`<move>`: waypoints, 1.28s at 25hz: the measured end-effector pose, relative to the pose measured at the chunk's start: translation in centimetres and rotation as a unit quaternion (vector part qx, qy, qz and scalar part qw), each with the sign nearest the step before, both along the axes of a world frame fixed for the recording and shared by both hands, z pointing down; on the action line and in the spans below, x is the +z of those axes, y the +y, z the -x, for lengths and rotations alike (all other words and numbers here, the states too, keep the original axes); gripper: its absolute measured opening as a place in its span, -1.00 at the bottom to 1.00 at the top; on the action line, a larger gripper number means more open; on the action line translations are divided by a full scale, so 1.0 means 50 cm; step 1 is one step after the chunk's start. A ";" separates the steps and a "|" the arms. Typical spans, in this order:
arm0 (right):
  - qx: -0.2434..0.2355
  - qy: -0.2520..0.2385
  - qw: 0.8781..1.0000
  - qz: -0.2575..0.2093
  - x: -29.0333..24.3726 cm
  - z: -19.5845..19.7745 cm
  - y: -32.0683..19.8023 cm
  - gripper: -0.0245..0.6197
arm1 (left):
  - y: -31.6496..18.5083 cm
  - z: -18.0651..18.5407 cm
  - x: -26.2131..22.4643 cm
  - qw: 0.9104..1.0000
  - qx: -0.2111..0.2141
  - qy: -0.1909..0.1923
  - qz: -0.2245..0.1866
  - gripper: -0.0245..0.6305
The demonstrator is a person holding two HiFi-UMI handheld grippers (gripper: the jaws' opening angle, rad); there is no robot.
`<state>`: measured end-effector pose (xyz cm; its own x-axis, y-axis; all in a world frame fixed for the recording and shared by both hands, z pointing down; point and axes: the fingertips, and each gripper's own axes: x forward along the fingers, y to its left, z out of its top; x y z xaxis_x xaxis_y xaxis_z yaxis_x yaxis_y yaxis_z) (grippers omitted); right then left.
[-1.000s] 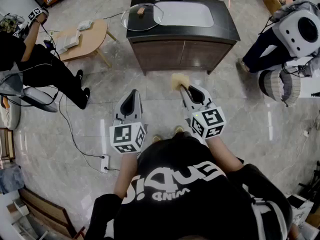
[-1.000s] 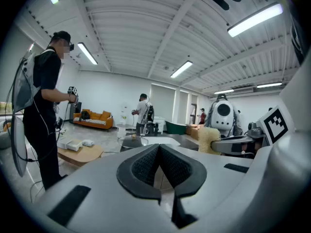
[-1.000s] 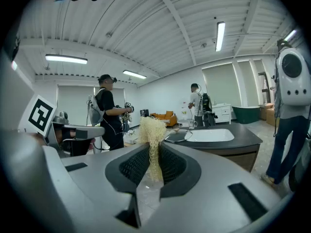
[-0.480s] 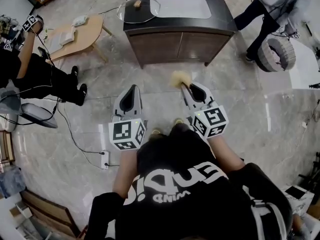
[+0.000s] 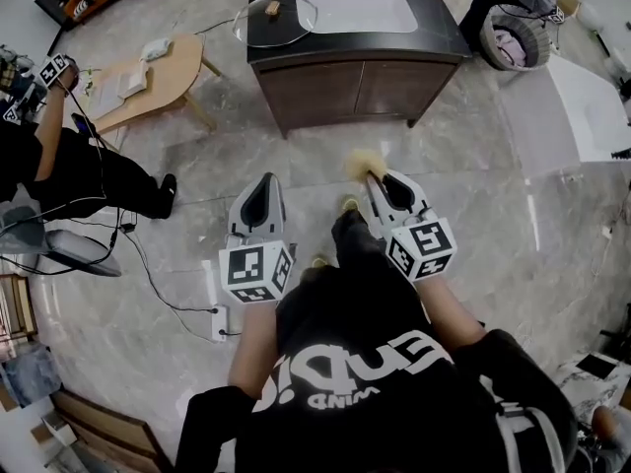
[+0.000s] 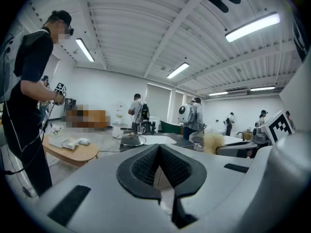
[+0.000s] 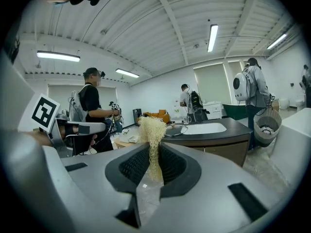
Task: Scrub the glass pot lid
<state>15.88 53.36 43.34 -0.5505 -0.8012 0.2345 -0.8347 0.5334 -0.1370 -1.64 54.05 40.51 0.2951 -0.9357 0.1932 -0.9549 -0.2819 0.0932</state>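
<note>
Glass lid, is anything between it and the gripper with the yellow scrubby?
Nothing visible. The glass pot lid lies on the counter; only floor separates it from the right gripper holding the scrubber.

lid [image 5: 279,20] on counter [image 5: 444,42], left of sink [image 5: 360,10] | table [image 5: 168,72] left of counter

Glass pot lid [image 5: 275,20] knob up, flat on dark counter [image 5: 443,43]; pale fibrous scrubber [image 5: 360,164] in right hand-held gripper [image 5: 374,178].
</note>
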 end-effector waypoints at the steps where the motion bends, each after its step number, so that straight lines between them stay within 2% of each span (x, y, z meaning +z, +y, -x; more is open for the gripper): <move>1: 0.001 -0.002 1.000 -0.001 -0.001 0.004 -0.004 -0.78 | -0.004 0.004 0.001 1.000 0.000 -0.001 0.000 -0.88; 16: 0.006 -0.023 1.000 -0.007 0.007 0.049 -0.169 -0.78 | -0.155 0.037 0.014 1.000 0.008 -0.004 0.003 -0.88; 25: 0.005 -0.029 1.000 -0.004 -0.002 0.048 -0.328 -0.78 | -0.302 0.039 0.002 1.000 0.007 -0.009 0.008 -0.88; 32: -0.014 -0.029 0.999 -0.001 -0.014 0.057 -0.445 -0.78 | -0.408 0.041 -0.017 1.000 -0.007 -0.010 0.009 -0.88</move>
<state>13.05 31.12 42.66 -0.5849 -0.7859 0.2006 -0.8105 0.5564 -0.1832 -3.69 33.66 39.63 0.2782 -0.9360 0.2155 -0.9604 -0.2673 0.0787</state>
